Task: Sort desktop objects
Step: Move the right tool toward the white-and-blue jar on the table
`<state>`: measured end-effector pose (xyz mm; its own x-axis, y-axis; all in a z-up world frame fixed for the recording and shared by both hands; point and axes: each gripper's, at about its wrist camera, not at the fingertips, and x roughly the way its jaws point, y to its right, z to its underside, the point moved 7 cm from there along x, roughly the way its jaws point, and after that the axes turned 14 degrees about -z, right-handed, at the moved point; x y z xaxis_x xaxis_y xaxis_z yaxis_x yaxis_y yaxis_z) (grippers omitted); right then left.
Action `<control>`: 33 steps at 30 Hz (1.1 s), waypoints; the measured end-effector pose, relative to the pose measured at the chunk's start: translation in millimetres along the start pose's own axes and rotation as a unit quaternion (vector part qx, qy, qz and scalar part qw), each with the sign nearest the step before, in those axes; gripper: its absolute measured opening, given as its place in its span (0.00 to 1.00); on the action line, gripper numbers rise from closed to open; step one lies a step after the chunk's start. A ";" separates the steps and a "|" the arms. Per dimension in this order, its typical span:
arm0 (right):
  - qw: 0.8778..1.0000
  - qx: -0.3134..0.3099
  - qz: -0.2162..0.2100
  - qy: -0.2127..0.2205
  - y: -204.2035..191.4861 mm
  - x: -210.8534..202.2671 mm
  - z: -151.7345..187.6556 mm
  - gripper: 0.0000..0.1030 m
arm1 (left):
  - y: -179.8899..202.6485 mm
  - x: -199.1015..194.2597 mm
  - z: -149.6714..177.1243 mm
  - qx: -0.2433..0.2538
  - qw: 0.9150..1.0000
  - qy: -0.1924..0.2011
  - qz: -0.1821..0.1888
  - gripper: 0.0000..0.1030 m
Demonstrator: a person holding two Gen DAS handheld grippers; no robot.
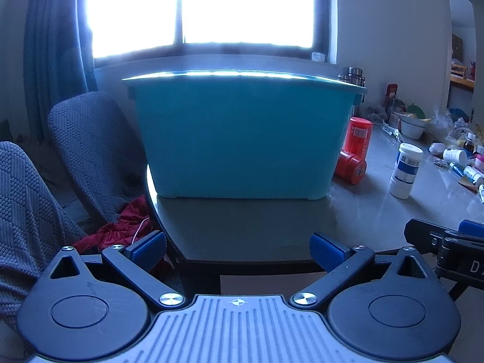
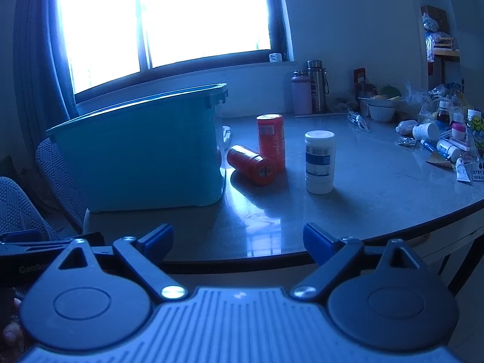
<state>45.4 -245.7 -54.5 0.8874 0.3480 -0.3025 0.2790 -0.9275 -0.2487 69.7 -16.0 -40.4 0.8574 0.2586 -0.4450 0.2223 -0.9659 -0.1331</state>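
Observation:
A teal plastic bin [image 1: 242,133] stands on the grey table [image 1: 242,230], also in the right wrist view [image 2: 142,157]. Right of it an upright red canister [image 2: 271,140] and a red canister lying on its side [image 2: 251,165]; both show in the left wrist view, upright [image 1: 360,134] and lying [image 1: 351,166]. A white bottle with a blue label [image 2: 319,161] stands further right, also in the left wrist view [image 1: 405,169]. My left gripper [image 1: 239,249] is open and empty at the table's near edge, facing the bin. My right gripper [image 2: 239,242] is open and empty, short of the table edge.
Several small bottles, tubes and packets [image 2: 444,142] lie at the table's right side. Two flasks [image 2: 308,90] and a white bowl [image 2: 381,110] stand at the back. Grey-covered chairs [image 1: 87,145] and a red cloth [image 1: 127,227] are left of the table.

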 end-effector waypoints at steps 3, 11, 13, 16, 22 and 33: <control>1.000 0.000 0.000 -0.002 3.5 -0.4 -1.3 0.91 | 5.6 1.0 -1.4 0.003 1.000 -0.001 0.003 0.99; 1.000 -0.004 0.011 0.005 19.9 0.1 -7.7 0.95 | 19.3 4.6 -6.0 0.003 1.000 -0.004 0.014 0.99; 1.000 -0.005 0.014 0.003 24.2 1.0 -8.8 0.95 | 23.3 5.9 -7.7 0.005 1.000 -0.003 0.016 0.99; 1.000 -0.004 0.017 -0.002 30.3 4.9 -10.7 0.95 | 31.0 9.7 -8.4 0.009 1.000 -0.005 0.021 0.99; 1.000 -0.004 0.029 -0.003 44.5 10.8 -14.8 0.96 | 49.5 18.8 -10.6 0.013 0.999 -0.009 0.031 0.99; 0.999 0.002 0.041 -0.004 69.7 26.7 -26.1 0.96 | 70.8 27.9 -21.1 0.011 0.999 -0.009 0.036 0.99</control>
<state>98.1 -304.7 -55.8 0.9038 0.2724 -0.3300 0.2042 -0.9523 -0.2268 119.1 -77.5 -43.6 0.8621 0.1885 -0.4703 0.1490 -0.9815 -0.1201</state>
